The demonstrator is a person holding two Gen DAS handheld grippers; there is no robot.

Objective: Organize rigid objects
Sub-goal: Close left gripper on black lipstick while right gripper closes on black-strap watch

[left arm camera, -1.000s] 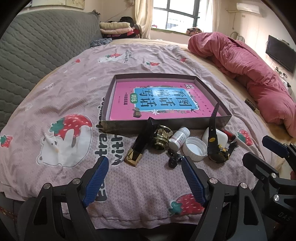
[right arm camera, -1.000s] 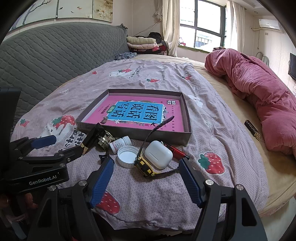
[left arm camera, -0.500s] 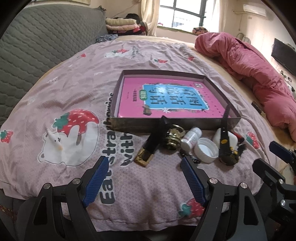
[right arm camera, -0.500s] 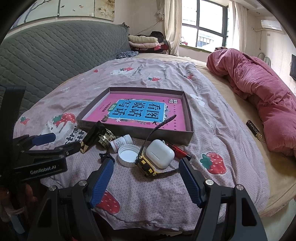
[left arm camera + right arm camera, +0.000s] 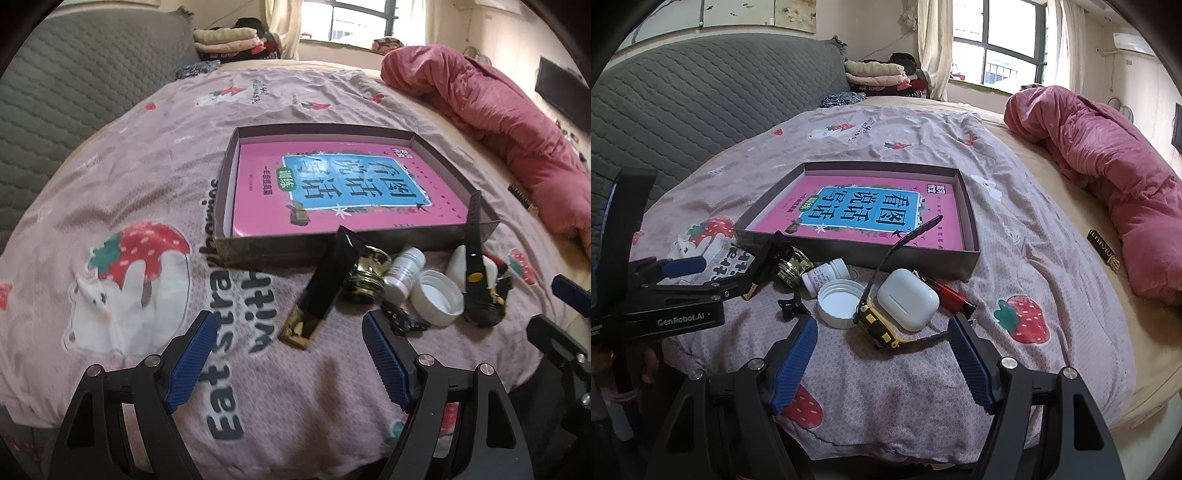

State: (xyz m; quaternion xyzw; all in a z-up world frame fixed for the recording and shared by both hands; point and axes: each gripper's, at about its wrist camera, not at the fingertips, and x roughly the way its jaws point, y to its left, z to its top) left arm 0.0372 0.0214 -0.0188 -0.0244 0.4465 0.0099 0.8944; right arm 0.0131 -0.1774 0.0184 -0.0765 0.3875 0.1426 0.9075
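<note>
Bed, pink-grey sheet [image 5: 155, 177] with strawberry prints; large black lettering reads "Eat" and "with", the rest cut off by folds.

Shallow grey box [image 5: 971, 236], on the sheet, holding one pink book [image 5: 332, 192] with a blue panel of large Chinese characters, seen upside down.

Loose items just beside the box's near wall, left to right:
- black rectangular case with gold end [image 5: 325, 291], tilted against the wall;
- gold round jar [image 5: 365, 277], touching the case;
- small white pill bottle [image 5: 827, 275] on its side, label too small to read;
- black hair clip [image 5: 792, 306];
- white cap [image 5: 838, 301], open side up;
- black-and-yellow watch [image 5: 879, 325], strap raised;
- white earbud case [image 5: 908, 299], resting on the watch;
- red-and-black pen-like item [image 5: 949, 295].

Left tool [image 5: 284, 354]: jaws wide apart, empty, short of the black case; body marked "GenRobot.AI" in the right view.
Right tool [image 5: 882, 362]: jaws wide apart, empty, just short of the watch.
</note>
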